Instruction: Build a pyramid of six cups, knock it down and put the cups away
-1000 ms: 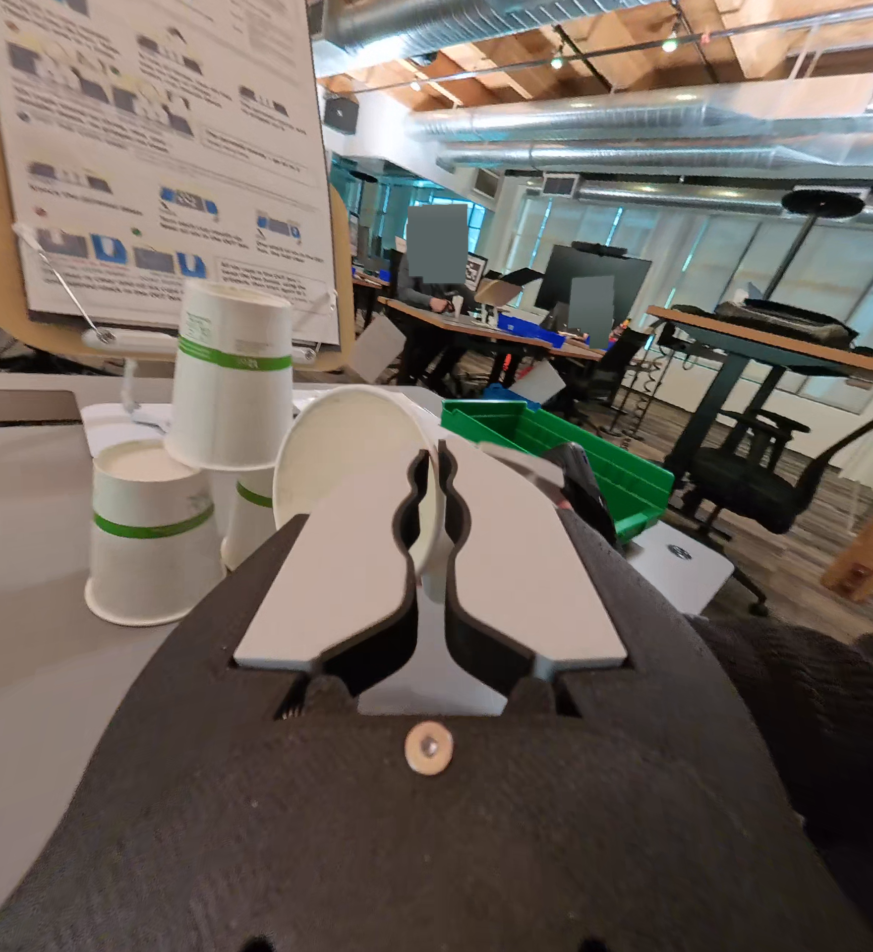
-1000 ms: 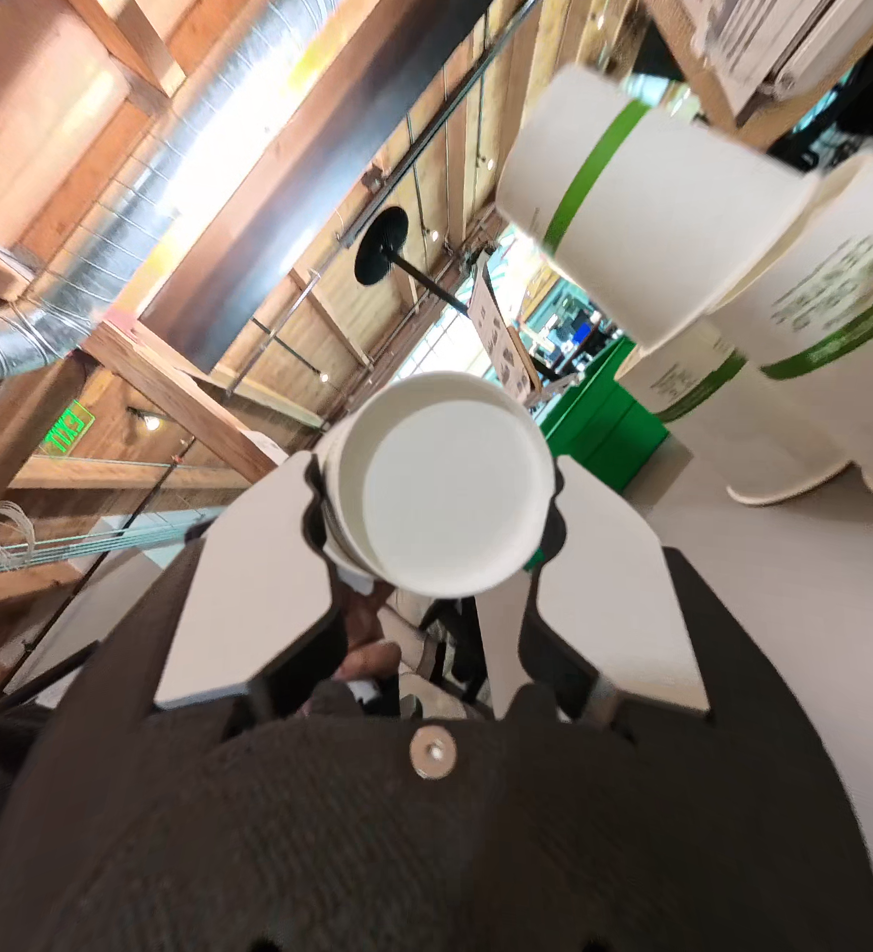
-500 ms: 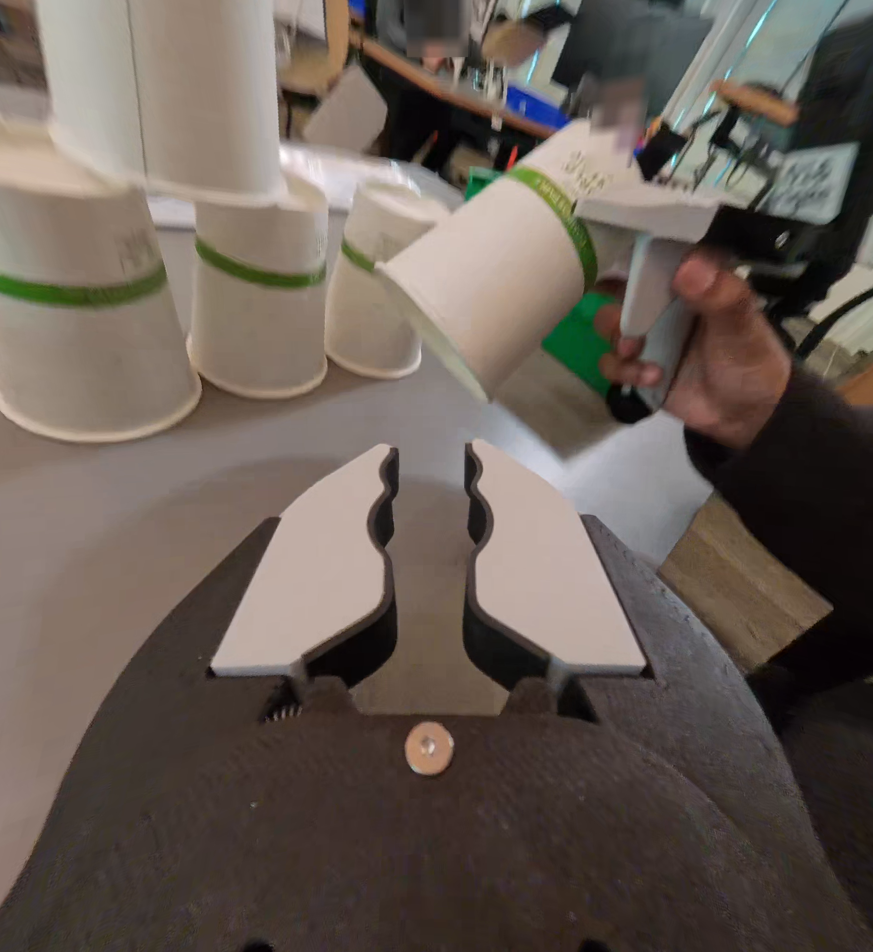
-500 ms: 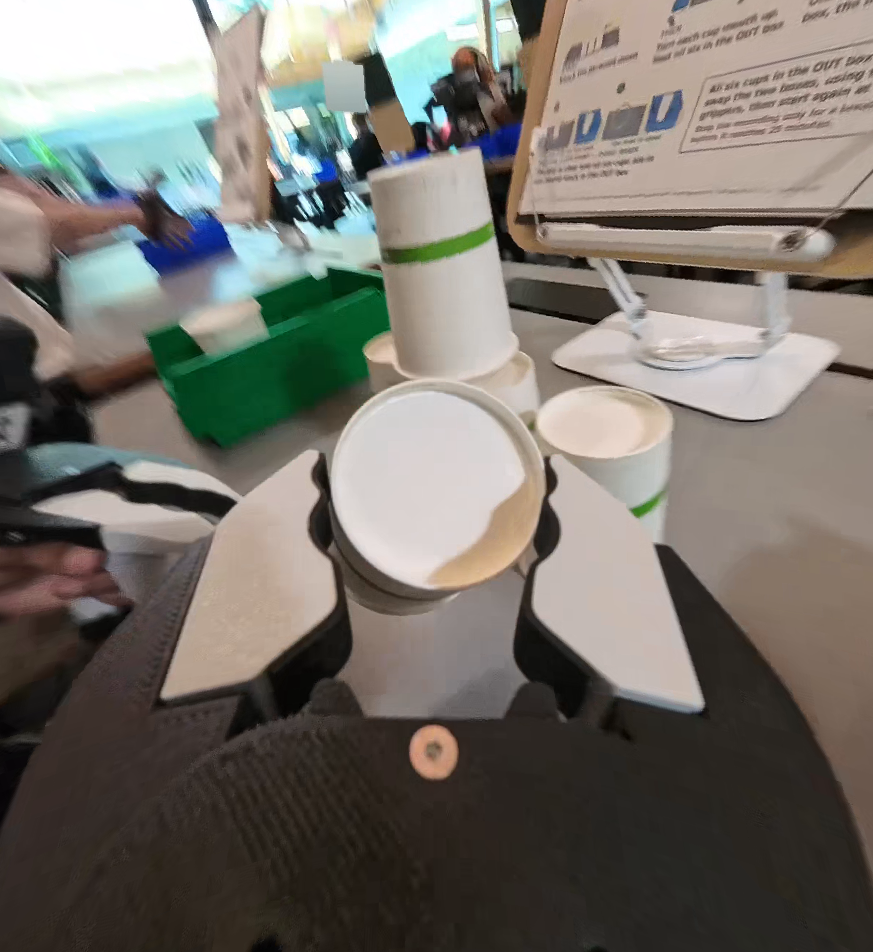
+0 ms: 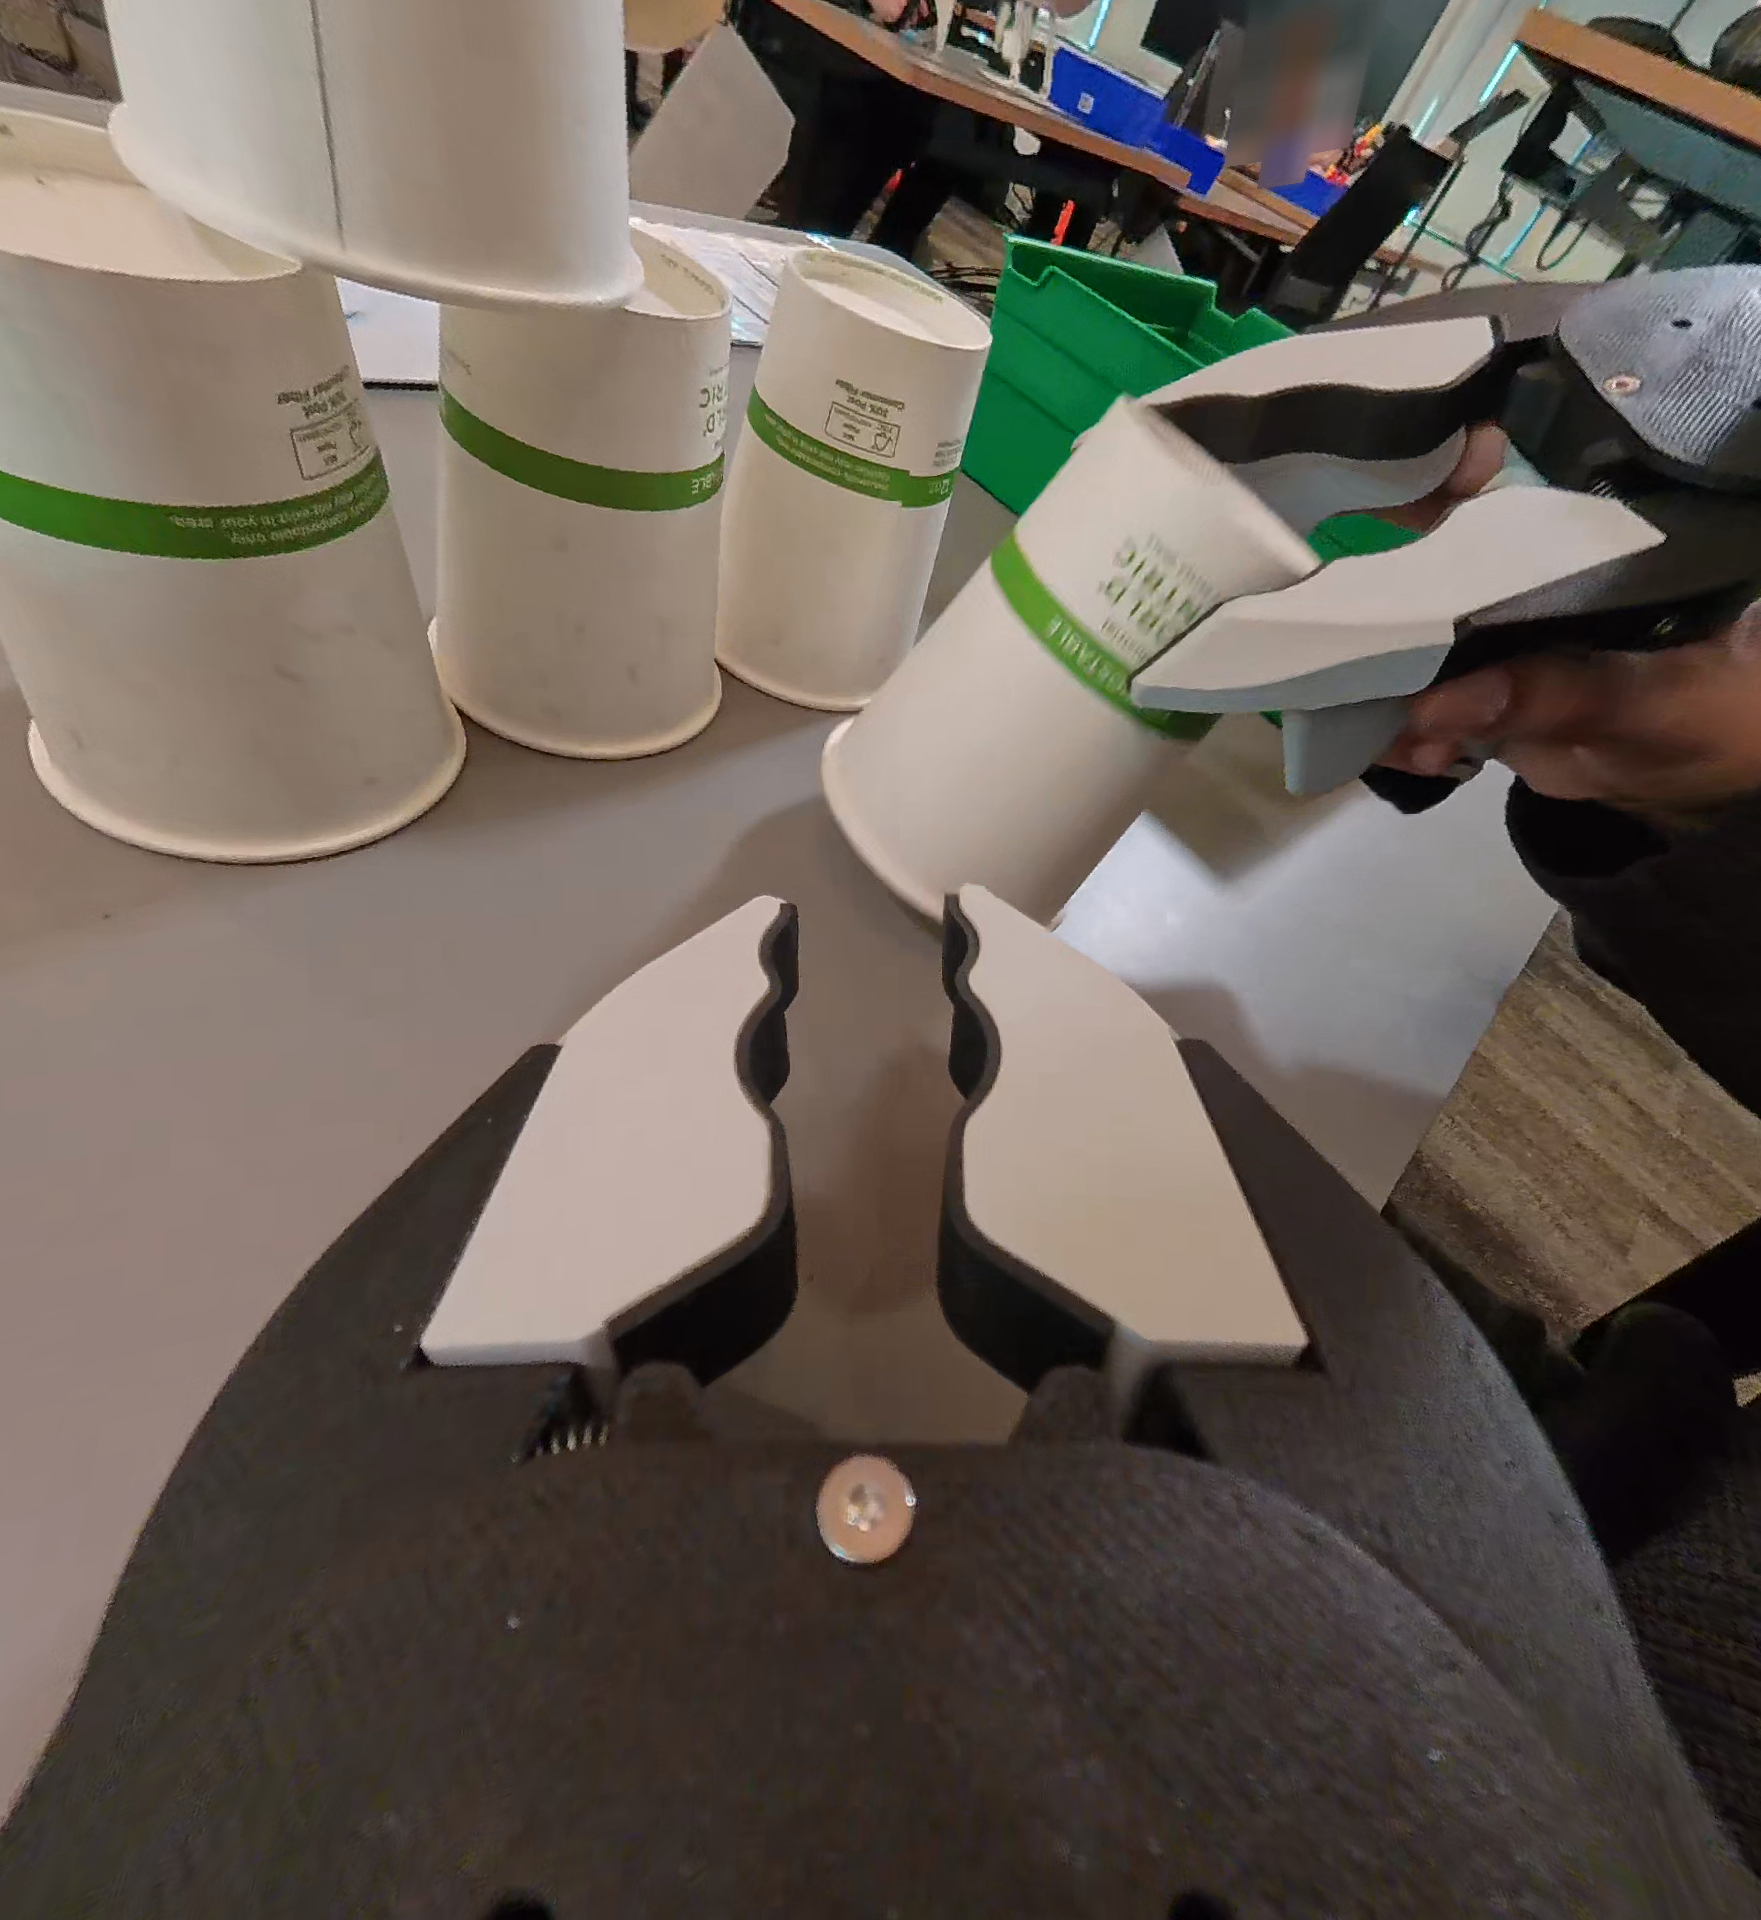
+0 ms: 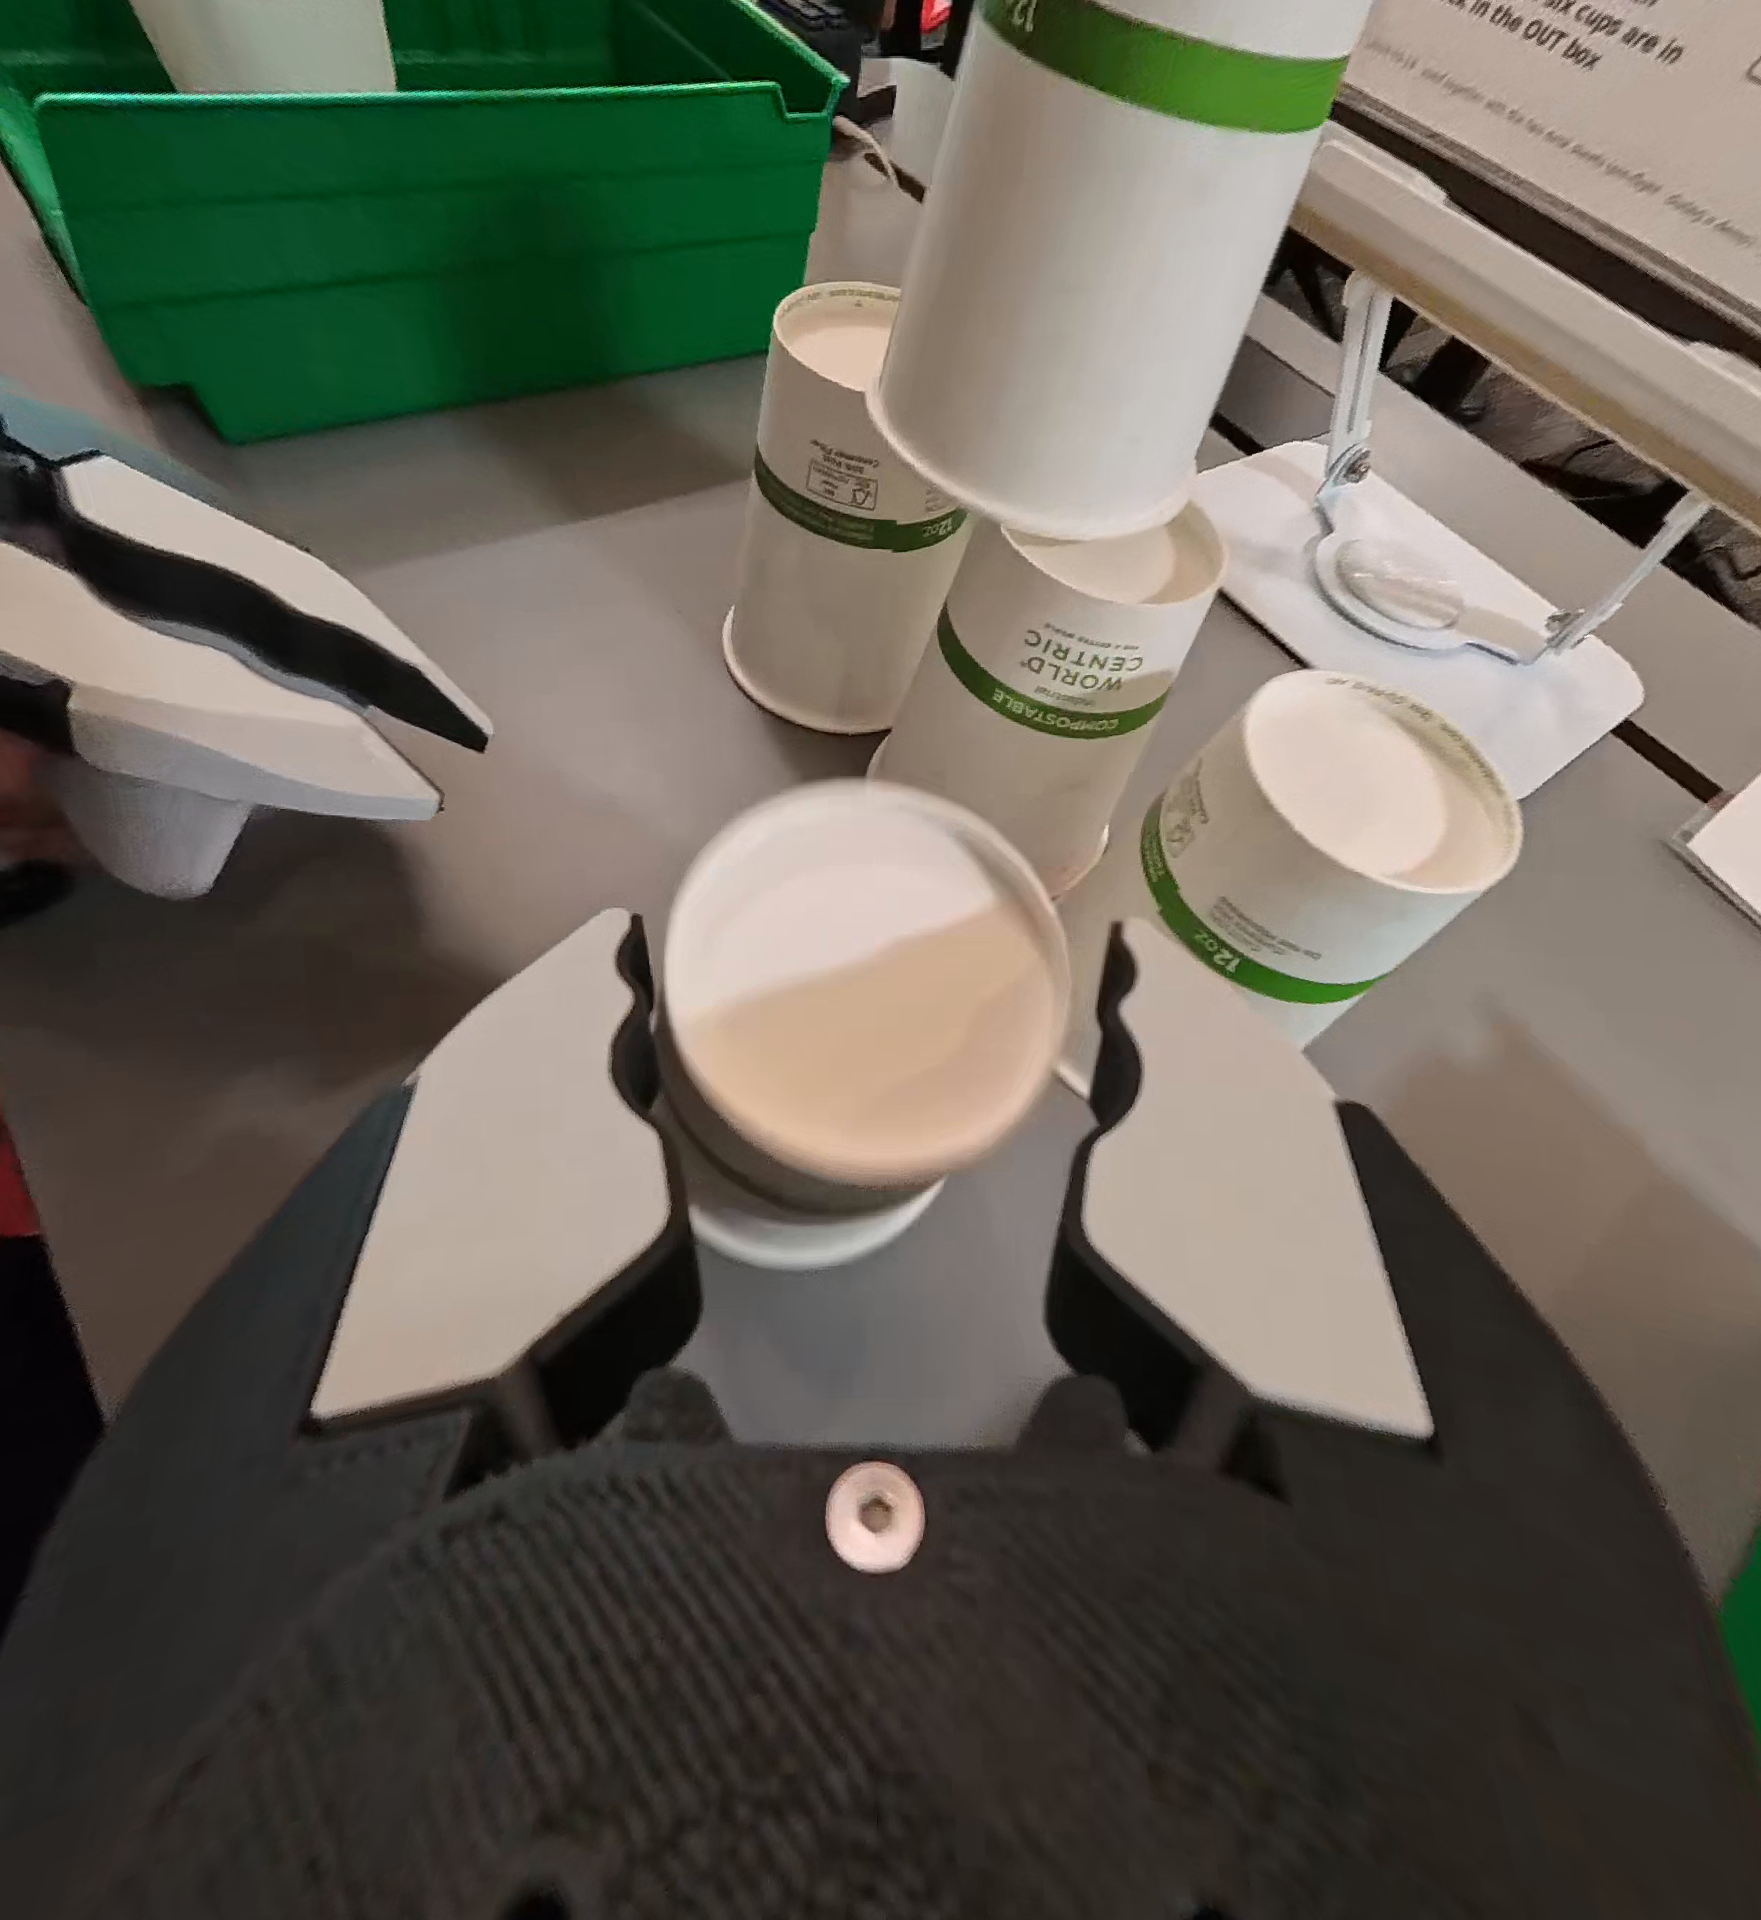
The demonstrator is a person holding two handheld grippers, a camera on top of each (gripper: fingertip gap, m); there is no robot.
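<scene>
R tongs (image 6: 871,997) pinch an upside-down white paper cup w/ green band (image 5: 1021,717) near its base; cup tilted, rim low over the grey bench (image 5: 180,1039), can't tell if touching. L tongs (image 5: 868,935) empty, slightly spread, hovering just beside that cup's rim. Behind: three upside-down cups in a row (image 6: 1037,717), a fourth cup (image 6: 1094,260) stacked on top btwn two of them. Green bin (image 6: 388,208) further back, w/ a white cup inside; document stand (image 6: 1427,582) to the right.

Bright, even indoor light w/ soft shadows; wide-angle edge distortion, slight motion blur in right wrist view.
</scene>
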